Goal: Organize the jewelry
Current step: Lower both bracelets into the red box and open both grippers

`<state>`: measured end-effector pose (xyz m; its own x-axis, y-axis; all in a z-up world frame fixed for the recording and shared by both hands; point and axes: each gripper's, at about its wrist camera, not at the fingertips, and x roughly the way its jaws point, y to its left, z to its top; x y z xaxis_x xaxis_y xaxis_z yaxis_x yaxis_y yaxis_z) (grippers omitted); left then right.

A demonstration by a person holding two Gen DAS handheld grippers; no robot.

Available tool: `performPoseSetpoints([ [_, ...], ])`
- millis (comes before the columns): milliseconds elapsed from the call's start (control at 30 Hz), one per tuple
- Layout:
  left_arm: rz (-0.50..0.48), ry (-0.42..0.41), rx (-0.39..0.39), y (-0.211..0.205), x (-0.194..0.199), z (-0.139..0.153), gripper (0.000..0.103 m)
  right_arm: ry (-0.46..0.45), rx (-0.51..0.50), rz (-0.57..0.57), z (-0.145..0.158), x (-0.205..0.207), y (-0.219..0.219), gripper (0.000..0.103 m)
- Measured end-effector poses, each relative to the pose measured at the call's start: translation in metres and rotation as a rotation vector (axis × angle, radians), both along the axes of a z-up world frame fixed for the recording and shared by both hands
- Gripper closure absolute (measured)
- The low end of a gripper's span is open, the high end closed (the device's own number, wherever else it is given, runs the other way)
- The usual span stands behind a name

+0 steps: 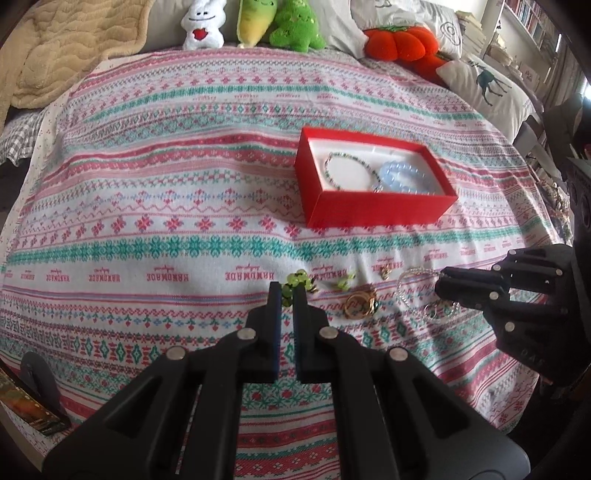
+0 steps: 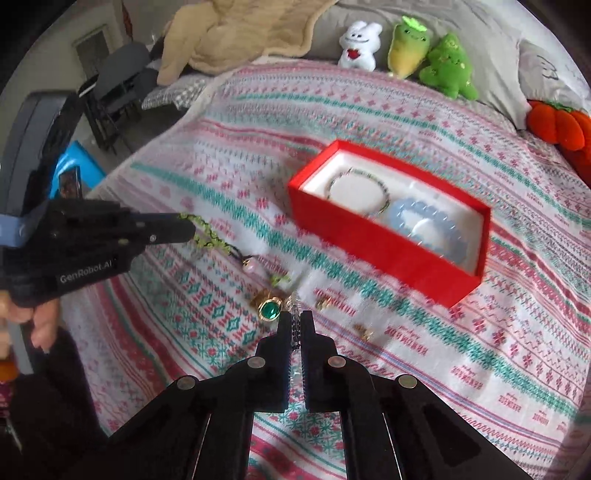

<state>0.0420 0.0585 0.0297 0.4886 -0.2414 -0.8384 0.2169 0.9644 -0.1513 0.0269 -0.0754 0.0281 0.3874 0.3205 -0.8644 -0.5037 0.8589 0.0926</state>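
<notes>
Inside, red box (image 1: 373,212) holds two bracelets; left tongs (image 1: 289,295) pinch green beads (image 1: 295,277), right tongs (image 2: 295,320) chain (image 2: 295,328).

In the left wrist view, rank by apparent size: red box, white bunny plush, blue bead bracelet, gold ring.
Largest to smallest as they look:
1. red box
2. white bunny plush, though it sits farther back, so its true size is unsure
3. blue bead bracelet
4. gold ring

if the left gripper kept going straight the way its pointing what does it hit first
Most likely nothing new: the left gripper is already shut on the green beaded bracelet. Beyond it lies bare patterned blanket, with the red jewelry box off to the right of that line. Depth is hard to judge.
</notes>
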Motion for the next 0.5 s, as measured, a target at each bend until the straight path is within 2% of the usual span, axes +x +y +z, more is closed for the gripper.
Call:
performPoseSetpoints([
  [500, 0.002, -0.059, -0.066, -0.014, 0.010, 0.032, 0.097, -0.056, 0.061, -0.116, 0.035, 0.018, -0.033, 0.099],
])
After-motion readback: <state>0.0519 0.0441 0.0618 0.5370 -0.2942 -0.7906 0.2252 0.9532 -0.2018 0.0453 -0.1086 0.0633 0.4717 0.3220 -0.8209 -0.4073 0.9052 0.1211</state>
